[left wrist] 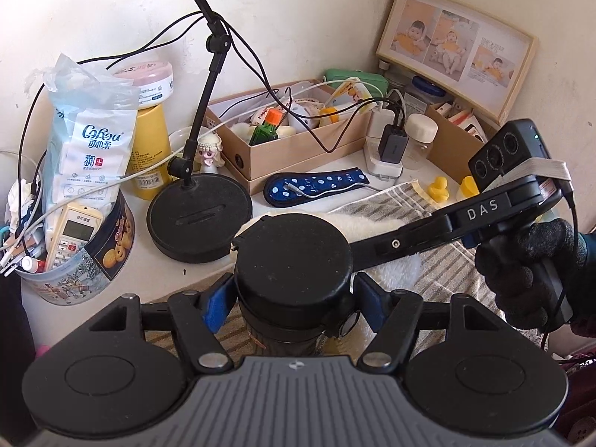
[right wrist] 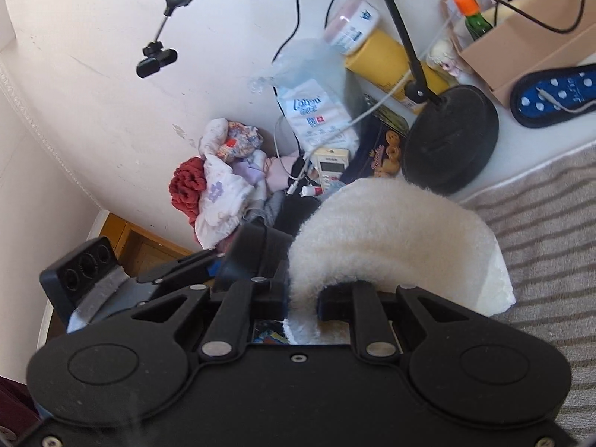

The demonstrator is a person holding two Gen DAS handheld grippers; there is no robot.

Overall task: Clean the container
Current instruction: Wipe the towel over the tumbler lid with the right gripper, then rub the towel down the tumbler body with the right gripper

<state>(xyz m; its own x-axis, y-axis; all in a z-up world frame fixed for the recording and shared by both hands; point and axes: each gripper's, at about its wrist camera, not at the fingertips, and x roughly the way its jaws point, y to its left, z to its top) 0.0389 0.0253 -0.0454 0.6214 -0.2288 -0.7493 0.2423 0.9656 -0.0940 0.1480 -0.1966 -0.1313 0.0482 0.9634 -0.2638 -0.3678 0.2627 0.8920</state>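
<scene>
A dark container with a round black lid (left wrist: pixel 294 257) stands upright between the blue pads (left wrist: pixel 216 305) of my left gripper (left wrist: pixel 294 309), which is shut on its body just under the lid. My right gripper (right wrist: pixel 303 298) is shut on a fluffy white cloth (right wrist: pixel 391 231), which arches up and forward from its jaws. In the left wrist view a gloved hand (left wrist: pixel 529 260) holds the right gripper (left wrist: pixel 372 249), which reaches in from the right; its tips are hidden behind the lid, where the cloth (left wrist: pixel 372 223) shows. The lid (right wrist: pixel 257 257) sits just left of the cloth in the right wrist view.
A striped towel (left wrist: pixel 447 272) covers the surface under the container. Behind it stand a black stand base (left wrist: pixel 199 216), a cookie tin (left wrist: pixel 74 260) full of items, a cardboard box (left wrist: pixel 290 141), a blue spotted pouch (left wrist: pixel 316 184) and yellow ducks (left wrist: pixel 437 190). Cables hang overhead.
</scene>
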